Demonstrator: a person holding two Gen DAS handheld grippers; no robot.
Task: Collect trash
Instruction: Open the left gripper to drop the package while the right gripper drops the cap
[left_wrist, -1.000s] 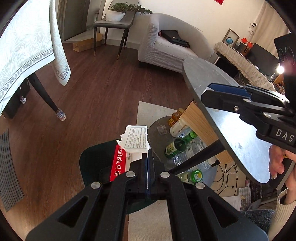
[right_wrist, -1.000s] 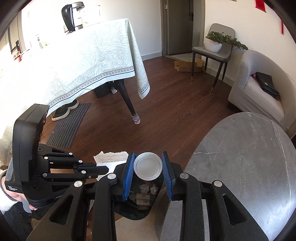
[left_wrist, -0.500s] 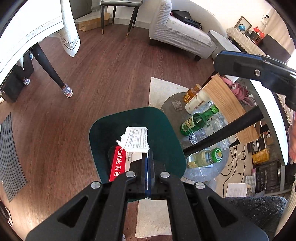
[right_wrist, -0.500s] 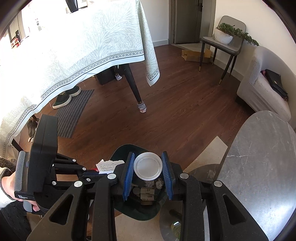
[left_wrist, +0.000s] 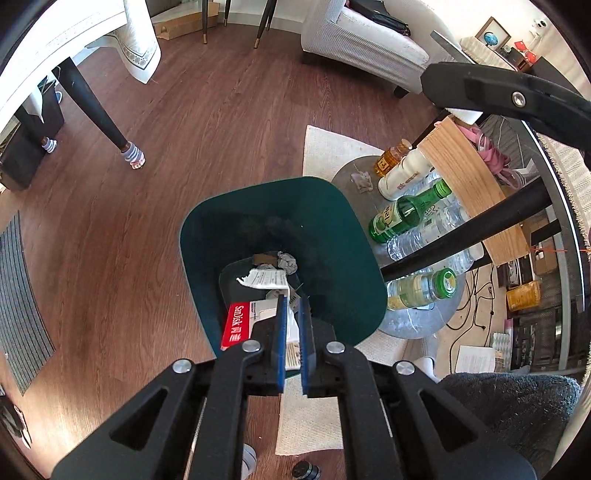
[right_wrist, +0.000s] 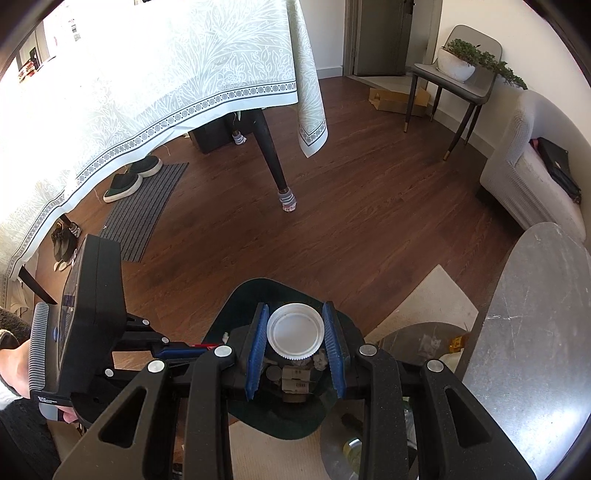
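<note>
A dark green bin stands on the wooden floor under both grippers, with a crumpled tissue and brown scraps at its bottom. My left gripper hangs over it with its jaws opening. A narrow gap shows between the blue pads, and the red-and-white SanDisk package still sits between them. A torn printed paper tips off the package's far end. My right gripper is shut on a round white lid above the bin. The left gripper also shows there, at the left.
A low round grey table with several bottles stands right of the bin, under a grey marble tabletop. A clothed dining table and its leg stand beyond. A pale rug, sofa and doormat lie around.
Both grippers have sunk closer to the bin. The left jaws, shut before, now stand slightly apart and the torn paper has tipped downward. The right gripper still holds the lid.
</note>
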